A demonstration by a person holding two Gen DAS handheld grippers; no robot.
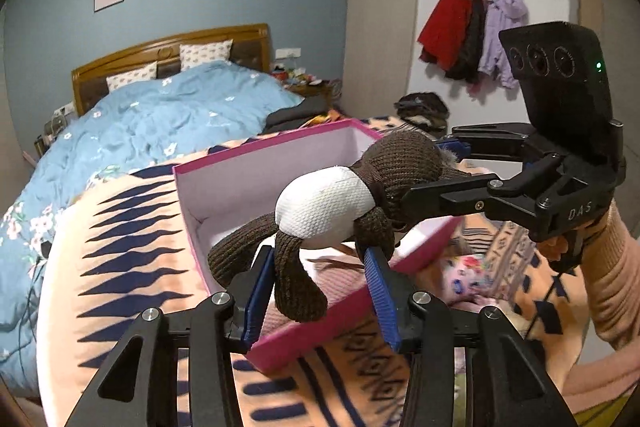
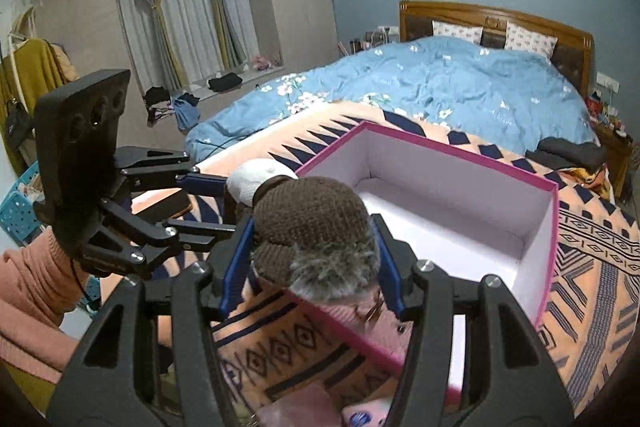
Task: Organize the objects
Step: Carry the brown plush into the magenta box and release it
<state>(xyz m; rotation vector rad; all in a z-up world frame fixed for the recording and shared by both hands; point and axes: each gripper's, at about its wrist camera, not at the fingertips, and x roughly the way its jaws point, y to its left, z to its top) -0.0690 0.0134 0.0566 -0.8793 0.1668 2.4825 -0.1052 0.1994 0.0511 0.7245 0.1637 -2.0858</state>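
Both hand-held grippers grip one plush toy [image 1: 340, 203] that hangs in the air above the near edge of the pink box [image 1: 276, 147]. Seen from its own camera, the left gripper [image 1: 320, 291] has its blue pads narrowed on the toy's brown knitted legs, one leg dangling between them over the box's front wall. The right gripper [image 2: 312, 259] stands about half open, its pads pressed on either side of the toy's brown knitted head with the grey fuzzy tuft, at the box's near corner. The box lies open, its white inside almost bare, on an orange patterned blanket [image 2: 592, 259]. Beyond the box a blue floral duvet [image 2: 440, 79] covers the bed. A pink sleeve [image 2: 32, 291] shows behind the left gripper.
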